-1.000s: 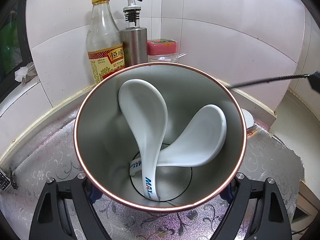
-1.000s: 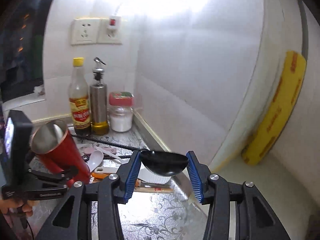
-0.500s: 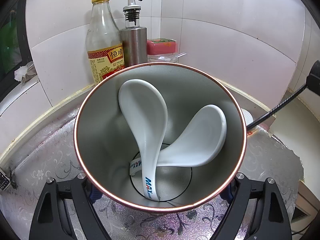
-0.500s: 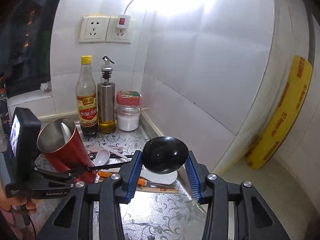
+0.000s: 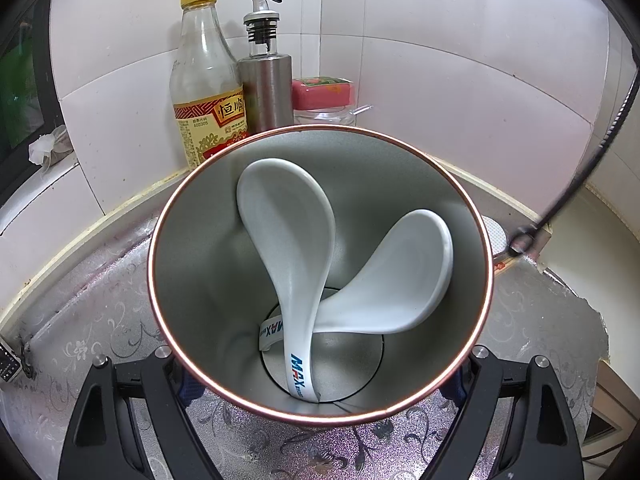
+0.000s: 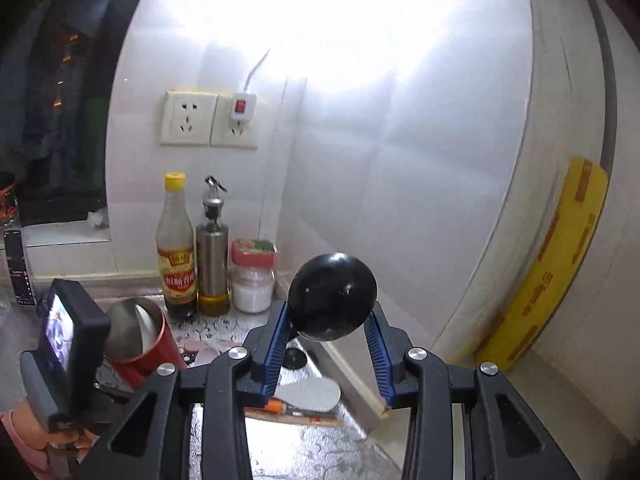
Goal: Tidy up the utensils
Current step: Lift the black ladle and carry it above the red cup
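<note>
- A red metal cup (image 5: 320, 272) is clamped between the fingers of the left gripper (image 5: 320, 376), tilted above the patterned desk (image 5: 80, 332); two white ceramic spoons (image 5: 292, 232) are seen crossed inside it, handles down.
- A black ladle (image 6: 332, 296) is seen raised between the blue fingers of the right gripper (image 6: 328, 344), which are closing around its bowl; firm contact cannot be told.
- A vinegar bottle (image 6: 176, 244), an oil dispenser (image 6: 213, 252) and a red-lidded jar (image 6: 253, 276) are lined up against the tiled wall.

White tiled walls (image 6: 400, 180), 2 wall sockets (image 6: 210, 120) — glare above, floral silver countertop (image 5: 80, 340)
</note>
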`<action>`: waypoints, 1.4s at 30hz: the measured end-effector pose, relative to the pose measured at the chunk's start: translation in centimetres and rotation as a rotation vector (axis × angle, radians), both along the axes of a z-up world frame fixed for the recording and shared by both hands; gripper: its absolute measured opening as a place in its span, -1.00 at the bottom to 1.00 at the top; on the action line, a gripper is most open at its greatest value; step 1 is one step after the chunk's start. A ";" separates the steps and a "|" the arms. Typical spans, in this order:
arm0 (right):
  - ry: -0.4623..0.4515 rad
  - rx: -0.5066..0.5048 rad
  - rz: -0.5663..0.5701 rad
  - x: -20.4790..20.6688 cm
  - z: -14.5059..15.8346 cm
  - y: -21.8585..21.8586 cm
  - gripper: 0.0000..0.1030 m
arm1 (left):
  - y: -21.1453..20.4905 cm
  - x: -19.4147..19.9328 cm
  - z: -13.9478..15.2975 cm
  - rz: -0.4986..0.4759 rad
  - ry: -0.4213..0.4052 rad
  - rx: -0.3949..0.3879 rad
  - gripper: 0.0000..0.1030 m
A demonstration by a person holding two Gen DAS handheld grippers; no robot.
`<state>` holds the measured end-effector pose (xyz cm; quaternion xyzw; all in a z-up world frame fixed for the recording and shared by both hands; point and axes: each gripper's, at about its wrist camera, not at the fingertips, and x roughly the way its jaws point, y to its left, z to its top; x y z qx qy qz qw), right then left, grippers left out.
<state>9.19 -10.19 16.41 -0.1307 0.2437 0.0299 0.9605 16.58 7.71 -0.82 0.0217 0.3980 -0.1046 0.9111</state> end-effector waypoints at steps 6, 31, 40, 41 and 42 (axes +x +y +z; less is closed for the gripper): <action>0.039 0.024 0.020 0.7 -0.9 0.4 -0.29 | -0.2 0.0 0.0 -0.004 0.002 0.001 0.73; 0.001 0.092 0.067 0.1 -0.1 0.8 -0.81 | -0.3 0.0 0.1 -0.006 0.001 0.004 0.73; -0.050 0.146 0.129 -0.2 1.9 1.9 -0.82 | -0.5 0.0 0.1 -0.007 -0.001 0.008 0.73; -0.060 0.155 0.142 -0.3 2.3 2.2 -0.82 | -0.5 0.0 0.0 -0.008 -0.001 0.009 0.73; -0.068 0.160 0.152 -0.4 2.5 2.4 -0.82 | -0.6 0.0 0.1 -0.008 -0.001 0.010 0.73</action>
